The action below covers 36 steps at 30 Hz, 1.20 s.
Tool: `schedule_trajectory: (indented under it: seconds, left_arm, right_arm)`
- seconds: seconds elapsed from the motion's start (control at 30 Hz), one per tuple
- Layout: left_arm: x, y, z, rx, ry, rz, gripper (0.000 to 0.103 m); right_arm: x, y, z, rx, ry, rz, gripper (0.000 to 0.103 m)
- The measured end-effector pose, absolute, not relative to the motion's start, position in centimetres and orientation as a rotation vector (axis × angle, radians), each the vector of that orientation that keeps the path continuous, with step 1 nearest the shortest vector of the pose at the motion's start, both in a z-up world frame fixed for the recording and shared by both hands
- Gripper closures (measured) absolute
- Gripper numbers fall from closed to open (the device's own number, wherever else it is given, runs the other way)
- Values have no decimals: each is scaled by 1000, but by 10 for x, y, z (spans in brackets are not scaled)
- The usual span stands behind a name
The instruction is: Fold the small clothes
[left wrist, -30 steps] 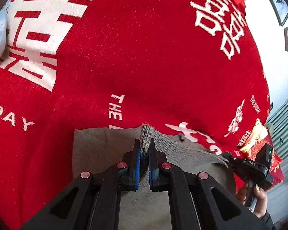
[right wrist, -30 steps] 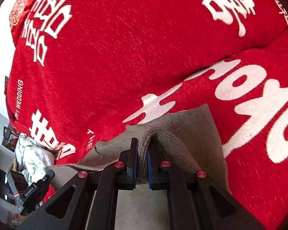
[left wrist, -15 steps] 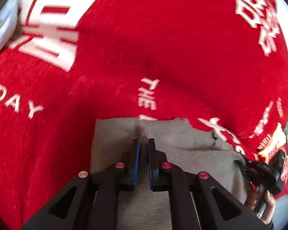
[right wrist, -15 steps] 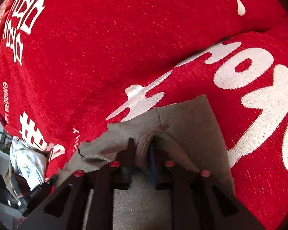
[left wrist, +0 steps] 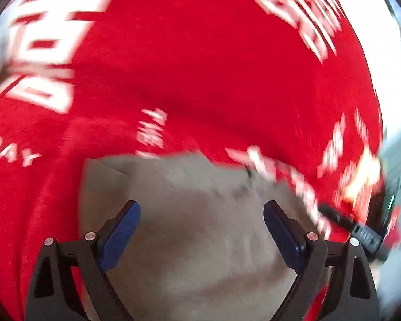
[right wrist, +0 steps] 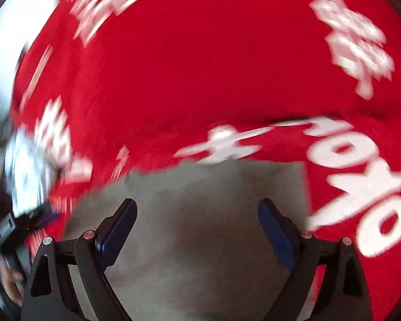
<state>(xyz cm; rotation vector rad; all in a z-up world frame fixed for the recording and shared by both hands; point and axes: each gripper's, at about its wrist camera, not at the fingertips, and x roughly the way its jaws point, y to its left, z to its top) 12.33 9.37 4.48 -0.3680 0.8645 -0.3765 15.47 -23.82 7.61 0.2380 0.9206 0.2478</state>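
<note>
A grey knitted garment [left wrist: 195, 214] lies flat on a red blanket [left wrist: 200, 67] with white lettering. It also shows in the right wrist view [right wrist: 200, 214]. My left gripper [left wrist: 201, 230] is open and empty, its blue pads [left wrist: 120, 235] wide apart above the garment. My right gripper [right wrist: 197, 227] is open and empty too, above the same garment. Both views are blurred by motion. The right gripper also shows at the right edge of the left wrist view [left wrist: 361, 230], and the left gripper at the left edge of the right wrist view [right wrist: 10, 230].
The red blanket [right wrist: 200, 67] covers the whole surface around the garment. A pale floral cloth [right wrist: 26, 165] lies at the far left in the right wrist view. A gold and red patterned item [left wrist: 361, 176] sits at the right in the left wrist view.
Both grippers were shut on the garment's ribbed edge and have opened and let it go. The garment now lies flat. Both cameras are moving.
</note>
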Motion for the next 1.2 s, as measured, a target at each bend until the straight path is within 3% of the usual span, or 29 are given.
schedule_trajectory:
  seconds: [0.1, 0.23, 0.47, 0.73, 0.97, 1.2]
  left_arm:
    - [130, 73, 25, -258, 913, -324, 9]
    - [145, 103, 6, -291, 920, -213, 10]
    - [165, 118, 3, -279, 973, -92, 10]
    - [88, 73, 45, -252, 881, -265, 9]
    - [56, 33, 24, -47, 881, -213, 9]
    - [39, 47, 41, -120, 889, -207, 9]
  right_arm:
    - [159, -199, 61, 51, 970, 335, 9]
    - [174, -208, 30, -82, 1057, 179, 9]
    - [174, -249, 23, 27, 1036, 57, 9]
    - [93, -229, 69, 60, 894, 151, 9]
    - [55, -203, 36, -107, 919, 152, 9]
    - [26, -231, 46, -34, 921, 96, 9]
